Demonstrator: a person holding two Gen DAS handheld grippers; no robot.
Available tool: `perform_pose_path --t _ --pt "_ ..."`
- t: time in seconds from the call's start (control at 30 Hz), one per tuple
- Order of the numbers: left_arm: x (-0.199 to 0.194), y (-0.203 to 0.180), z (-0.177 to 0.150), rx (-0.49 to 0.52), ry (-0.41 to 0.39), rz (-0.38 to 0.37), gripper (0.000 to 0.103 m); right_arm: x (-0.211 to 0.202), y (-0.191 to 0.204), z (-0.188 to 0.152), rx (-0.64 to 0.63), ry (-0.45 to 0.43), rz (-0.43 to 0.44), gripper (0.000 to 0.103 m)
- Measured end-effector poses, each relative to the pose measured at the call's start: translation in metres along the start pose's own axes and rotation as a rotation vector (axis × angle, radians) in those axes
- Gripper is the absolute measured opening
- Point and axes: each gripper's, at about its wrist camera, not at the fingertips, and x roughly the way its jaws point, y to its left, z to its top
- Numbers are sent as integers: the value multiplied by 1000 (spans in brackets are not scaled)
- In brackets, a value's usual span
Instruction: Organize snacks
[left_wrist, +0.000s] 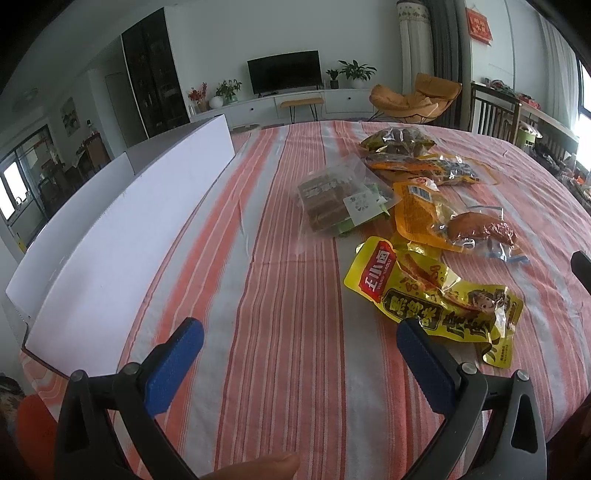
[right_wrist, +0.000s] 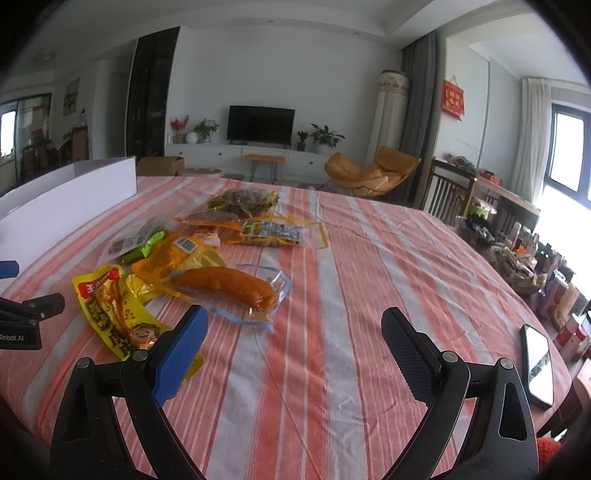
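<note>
Just right of the gaping, empty left claw (left_wrist: 300, 360) lies the yellow snack packet (left_wrist: 436, 295), angled away rightward; right claw (right_wrist: 294, 354) also agape, empty.

Striped orange cloth (right_wrist: 351, 258) over the table, phone (right_wrist: 537, 363) lying at its right edge, dark TV (right_wrist: 260, 123) on the far wall, orange lounge chair (right_wrist: 369, 171) beside it

I can read "Robot_AI" in white on the black body of the left tongs (right_wrist: 18, 338), and "王小卤" on the red label of the yellow snack packet (left_wrist: 432, 295); other print is too blurred.
</note>
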Motion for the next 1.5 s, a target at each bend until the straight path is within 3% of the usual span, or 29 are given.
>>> perform_pose_path --t 0.63,1.13,1.5 --pt "9 2 -2 -2 33 -12 103 0 1 0 1 3 2 96" --pt "40 8 -13 -20 180 -59 103 8 5 -6 -6 51 89 96" --pt "48 20 -17 -51 209 -115 103 14 9 -8 -10 82 119 96"
